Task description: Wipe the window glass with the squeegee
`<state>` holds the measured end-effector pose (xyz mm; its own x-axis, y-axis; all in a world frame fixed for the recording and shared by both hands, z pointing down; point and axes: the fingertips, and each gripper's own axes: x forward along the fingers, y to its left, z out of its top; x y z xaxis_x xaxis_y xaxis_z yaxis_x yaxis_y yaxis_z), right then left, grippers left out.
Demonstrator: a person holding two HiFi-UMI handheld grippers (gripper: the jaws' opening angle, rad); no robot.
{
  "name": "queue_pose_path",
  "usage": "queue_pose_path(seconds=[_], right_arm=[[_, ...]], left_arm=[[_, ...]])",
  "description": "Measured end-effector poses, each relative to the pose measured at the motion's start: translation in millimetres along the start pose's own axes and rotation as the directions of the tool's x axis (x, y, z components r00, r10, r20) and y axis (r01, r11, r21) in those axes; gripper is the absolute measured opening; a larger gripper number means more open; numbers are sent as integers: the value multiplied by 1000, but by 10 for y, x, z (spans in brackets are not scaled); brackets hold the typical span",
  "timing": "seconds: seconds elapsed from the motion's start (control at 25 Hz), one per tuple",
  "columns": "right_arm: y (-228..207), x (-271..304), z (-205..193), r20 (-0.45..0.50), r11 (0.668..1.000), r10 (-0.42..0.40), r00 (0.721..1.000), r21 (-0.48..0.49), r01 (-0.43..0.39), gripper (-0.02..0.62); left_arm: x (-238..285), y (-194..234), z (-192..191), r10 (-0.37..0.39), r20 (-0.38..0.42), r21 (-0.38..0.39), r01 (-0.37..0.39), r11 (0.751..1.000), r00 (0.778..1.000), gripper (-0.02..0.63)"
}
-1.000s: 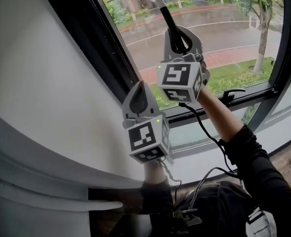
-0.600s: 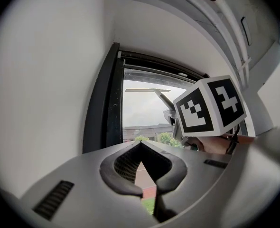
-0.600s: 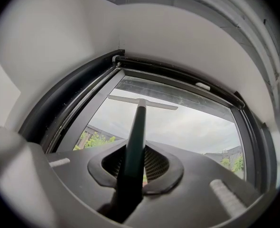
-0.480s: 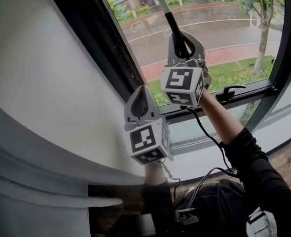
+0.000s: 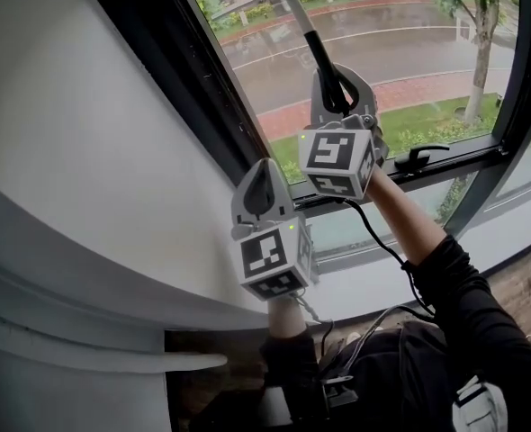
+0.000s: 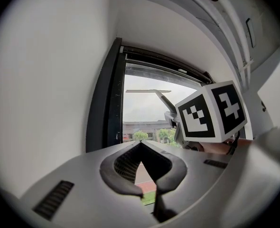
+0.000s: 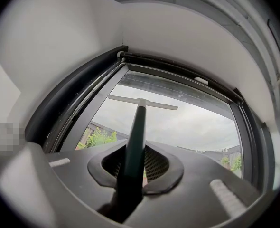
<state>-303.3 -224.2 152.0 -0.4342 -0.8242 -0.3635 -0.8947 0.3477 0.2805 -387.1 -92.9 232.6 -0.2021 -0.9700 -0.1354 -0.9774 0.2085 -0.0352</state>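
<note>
Right gripper (image 5: 339, 86) has come lower down the window glass (image 5: 409, 52), jaws clamped on the squeegee (image 5: 315, 48) handle, blade beyond the jaws at the pane. Left gripper (image 5: 259, 189) hangs below-left, jaws together, holding nothing.

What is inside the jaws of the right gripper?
The squeegee handle, clamped by the right gripper, blade pointing up. The handle's lower end is covered by the gripper.

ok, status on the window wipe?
Right gripper shut on squeegee handle, blade high against window glass. Left gripper shut, empty, low by the frame. Nothing seen in the blade's path.
</note>
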Motion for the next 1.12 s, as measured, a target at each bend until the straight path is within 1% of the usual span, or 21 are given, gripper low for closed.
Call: queue_pose_path(seconds=[0.12, 0.28, 0.6, 0.8, 0.92, 1.12], right_arm=[[38, -59, -49, -15, 1000, 2, 1000, 1, -2, 67], [53, -137, -59, -27, 1000, 5, 1000, 2, -5, 67], [123, -251, -237, -64, 1000, 12, 998, -4, -12, 67], [195, -315, -357, -66, 999, 23, 998, 30, -21, 67], [215, -358, -467, -78, 999, 26, 997, 31, -23, 67], [255, -428, -528, -95, 999, 32, 995, 28, -29, 67]], left_arm=[[-44, 37, -19, 10, -3, 7, -10, 1000, 1000, -2], [-123, 5, 7, -4, -16, 10, 4, 1000, 1000, -2], [-181, -19, -149, -8, -52, 9, 8, 1000, 999, -2], [-219, -38, -247, -14, -77, 4, 14, 1000, 997, -2], [-223, -27, -325, -6, -82, 1, 6, 1000, 997, -2], [-263, -35, -341, -11, -99, -1, 11, 1000, 995, -2]])
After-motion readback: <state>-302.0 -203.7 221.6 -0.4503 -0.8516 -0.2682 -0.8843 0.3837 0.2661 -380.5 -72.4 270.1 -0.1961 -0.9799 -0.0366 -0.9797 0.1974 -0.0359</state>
